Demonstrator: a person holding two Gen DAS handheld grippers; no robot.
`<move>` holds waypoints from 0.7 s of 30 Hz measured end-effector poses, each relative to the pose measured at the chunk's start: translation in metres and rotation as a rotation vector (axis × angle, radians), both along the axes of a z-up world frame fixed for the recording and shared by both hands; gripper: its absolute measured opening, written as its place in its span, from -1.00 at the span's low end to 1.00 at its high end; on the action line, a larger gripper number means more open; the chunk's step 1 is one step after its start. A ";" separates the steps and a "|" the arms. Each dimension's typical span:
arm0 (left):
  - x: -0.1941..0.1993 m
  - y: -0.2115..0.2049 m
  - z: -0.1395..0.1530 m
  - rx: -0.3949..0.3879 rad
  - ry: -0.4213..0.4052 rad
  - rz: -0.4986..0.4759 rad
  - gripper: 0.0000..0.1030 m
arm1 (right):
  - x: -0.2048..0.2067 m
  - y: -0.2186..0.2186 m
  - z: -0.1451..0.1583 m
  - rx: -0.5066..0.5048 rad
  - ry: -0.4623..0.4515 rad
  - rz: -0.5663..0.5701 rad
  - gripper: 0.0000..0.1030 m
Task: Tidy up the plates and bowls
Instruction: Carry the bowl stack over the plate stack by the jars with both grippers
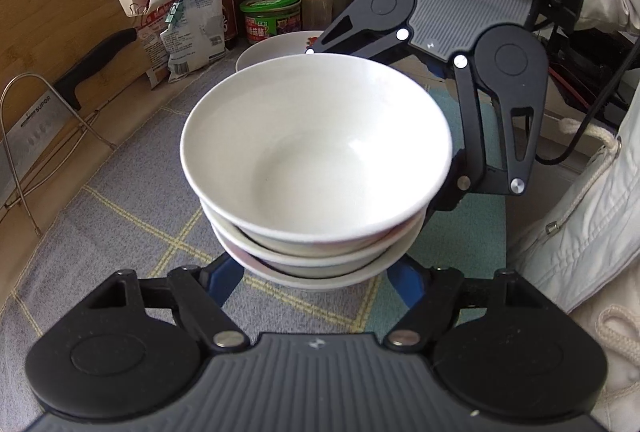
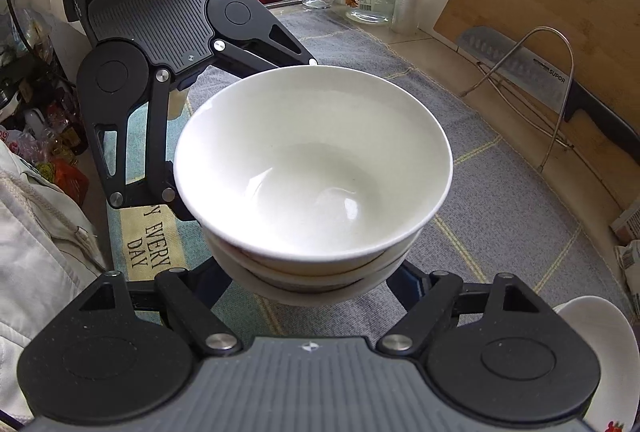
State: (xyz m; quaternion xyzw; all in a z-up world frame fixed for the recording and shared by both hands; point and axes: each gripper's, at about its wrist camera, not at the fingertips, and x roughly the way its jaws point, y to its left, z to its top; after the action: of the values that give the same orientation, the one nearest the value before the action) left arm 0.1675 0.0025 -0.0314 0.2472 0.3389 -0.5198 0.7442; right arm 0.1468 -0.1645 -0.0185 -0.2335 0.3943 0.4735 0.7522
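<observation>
Both claws are clamped on the stack of white bowls (image 1: 316, 151), left claw (image 1: 316, 274) and right claw (image 2: 308, 286) pinching opposite sides above the desk (image 1: 120, 216).

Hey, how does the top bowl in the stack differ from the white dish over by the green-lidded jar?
The top bowl is deep and steep-sided; the white dish looks shallower and wider. The top bowl sits nested on other bowls, between the left gripper and right gripper; the dish lies alone on the counter. The bowl's inside is plain, while the dish shows a small red mark. Both are white and empty.
</observation>
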 end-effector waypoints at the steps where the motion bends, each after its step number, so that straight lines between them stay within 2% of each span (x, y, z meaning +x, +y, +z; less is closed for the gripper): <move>1: 0.002 -0.006 0.001 -0.004 -0.005 -0.001 0.51 | 0.001 -0.006 0.002 -0.001 -0.003 0.000 0.68; 21: 0.046 -0.142 0.009 -0.017 -0.101 -0.093 0.51 | 0.040 -0.136 0.024 -0.030 -0.068 -0.085 0.68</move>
State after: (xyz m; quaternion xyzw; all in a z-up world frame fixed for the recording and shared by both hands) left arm 0.2130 -0.1393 -0.0222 0.2822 0.2846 -0.5436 0.7375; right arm 0.1865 -0.3010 0.0057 -0.2439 0.3852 0.4271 0.7809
